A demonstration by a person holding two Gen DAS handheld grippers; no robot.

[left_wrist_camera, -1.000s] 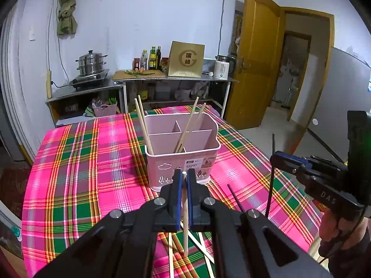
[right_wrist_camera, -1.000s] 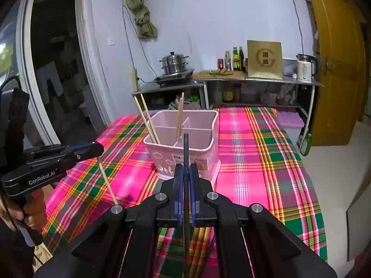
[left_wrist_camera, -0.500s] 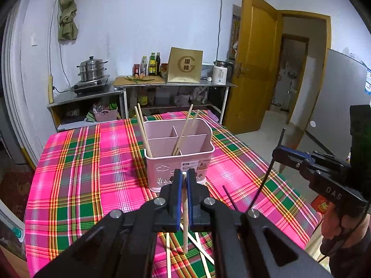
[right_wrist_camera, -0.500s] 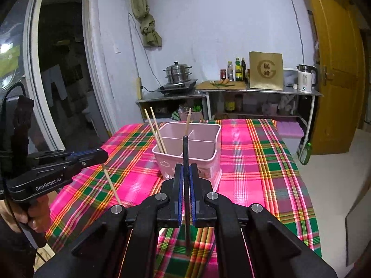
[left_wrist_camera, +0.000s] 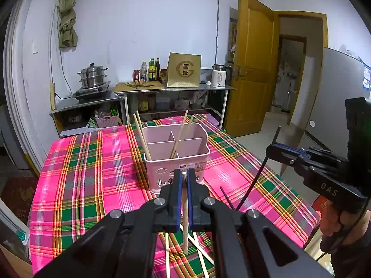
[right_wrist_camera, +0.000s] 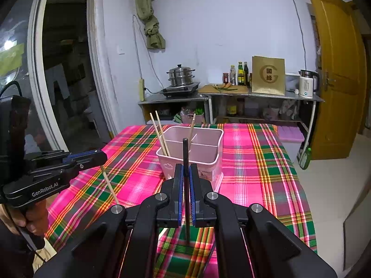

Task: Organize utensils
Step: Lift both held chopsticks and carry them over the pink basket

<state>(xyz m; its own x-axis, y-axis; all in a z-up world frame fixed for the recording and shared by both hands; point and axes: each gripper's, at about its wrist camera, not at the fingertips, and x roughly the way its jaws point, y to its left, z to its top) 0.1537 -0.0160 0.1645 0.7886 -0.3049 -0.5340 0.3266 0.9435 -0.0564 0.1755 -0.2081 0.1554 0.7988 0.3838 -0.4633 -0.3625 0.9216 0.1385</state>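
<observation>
Carry step: left tongs (left_wrist_camera: pixel 184 186) clamped on pale chopstick (left_wrist_camera: pixel 184 222), right tongs (right_wrist_camera: pixel 184 185) on black chopstick (right_wrist_camera: pixel 185 162). Pink caddy (left_wrist_camera: pixel 178 164) just ahead (part filled). Next: tip each upright, drop into compartment; more sticks on counter (left_wrist_camera: pixel 88 162) below.

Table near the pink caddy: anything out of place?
Yes. Loose wooden chopsticks lie crossed on the tablecloth in front of the caddy, plus one black chopstick, not yet sorted.
</observation>
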